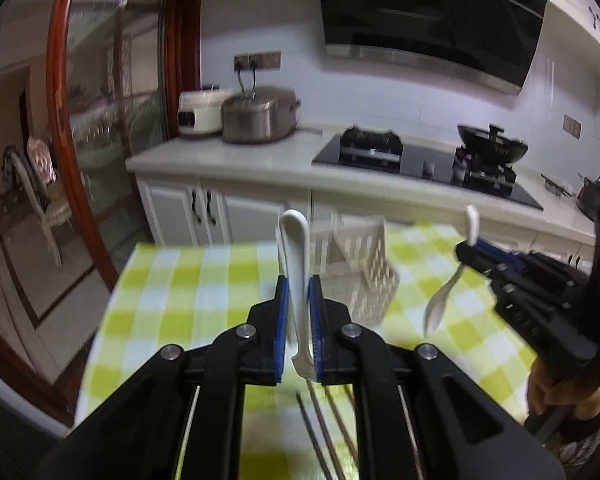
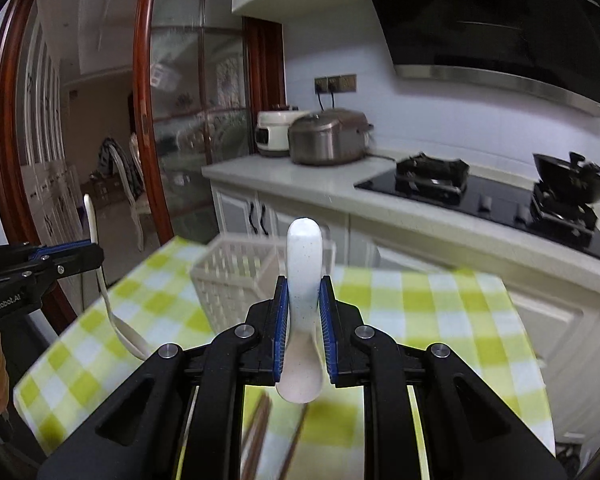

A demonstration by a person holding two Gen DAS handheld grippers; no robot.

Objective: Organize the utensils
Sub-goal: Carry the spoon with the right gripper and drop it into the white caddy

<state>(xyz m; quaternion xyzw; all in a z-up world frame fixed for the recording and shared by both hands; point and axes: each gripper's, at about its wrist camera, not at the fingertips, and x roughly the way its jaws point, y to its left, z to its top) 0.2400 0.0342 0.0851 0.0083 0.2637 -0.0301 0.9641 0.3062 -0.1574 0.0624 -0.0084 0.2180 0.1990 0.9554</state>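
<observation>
My left gripper (image 1: 299,312) and right gripper (image 2: 303,312) each clamp a white spoon (image 1: 296,264) (image 2: 303,276) above the worktop (image 1: 188,288), near the basket (image 1: 364,268).

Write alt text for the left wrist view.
The left gripper is shut on a white spoon held handle-up above a green-and-white checked table, facing a white slotted basket. At right, the right gripper holds a second white spoon. Chopsticks lie below.
</observation>
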